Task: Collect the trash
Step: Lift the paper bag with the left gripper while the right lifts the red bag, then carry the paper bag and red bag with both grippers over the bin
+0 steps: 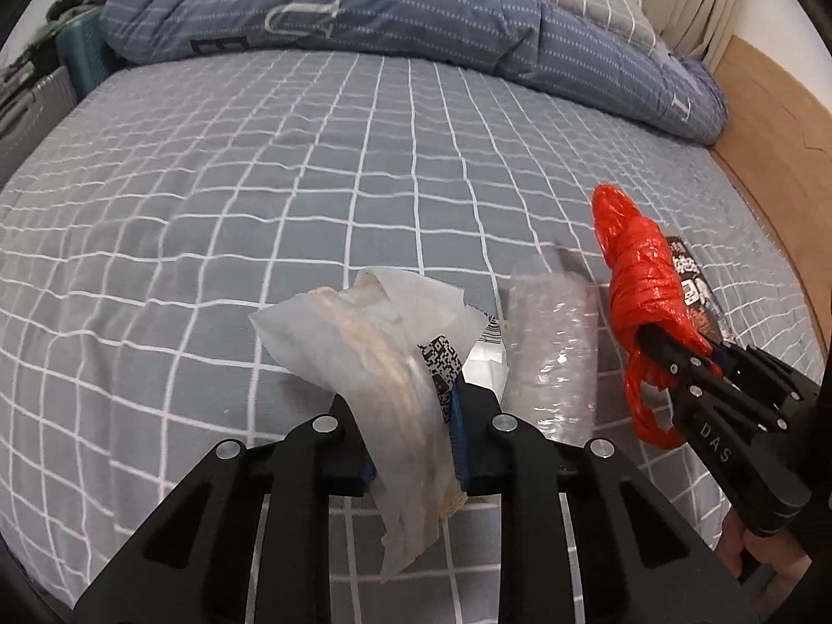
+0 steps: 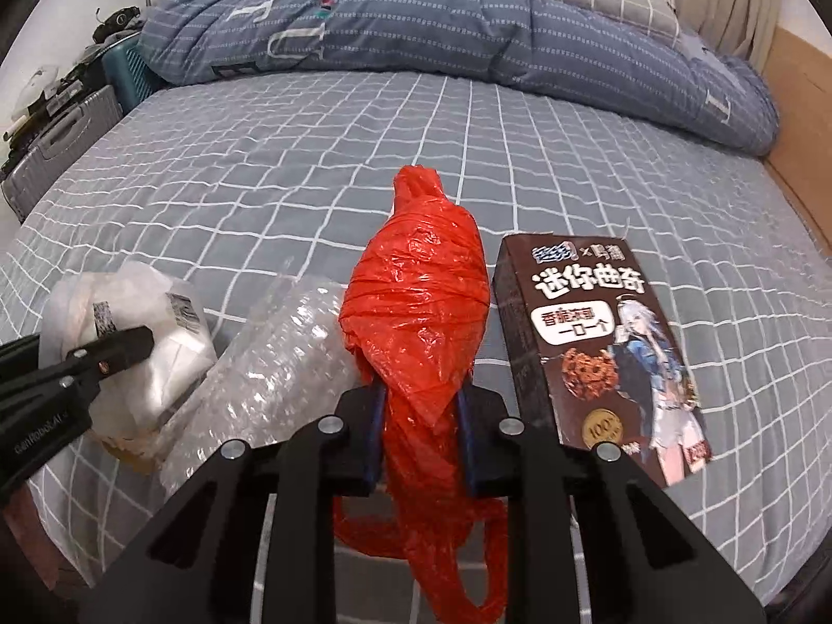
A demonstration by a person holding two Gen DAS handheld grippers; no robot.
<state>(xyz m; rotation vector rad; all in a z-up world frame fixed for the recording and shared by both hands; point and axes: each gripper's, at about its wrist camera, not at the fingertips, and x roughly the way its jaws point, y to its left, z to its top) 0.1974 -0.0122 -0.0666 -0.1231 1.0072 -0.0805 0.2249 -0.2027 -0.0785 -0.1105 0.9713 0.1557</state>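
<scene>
Black gripper (image 1: 413, 455) frames, silver screws, blue pads (image 2: 375, 429).

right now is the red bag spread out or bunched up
Bunched up: the red plastic bag is twisted into a tight bundle, pinched by the right gripper.

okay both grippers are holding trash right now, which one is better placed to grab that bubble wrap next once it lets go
Left, narrowly. The bubble wrap lies just right of the left gripper, which is shut on the white wrapper. The right gripper, shut on the red bag, is also close.
</scene>
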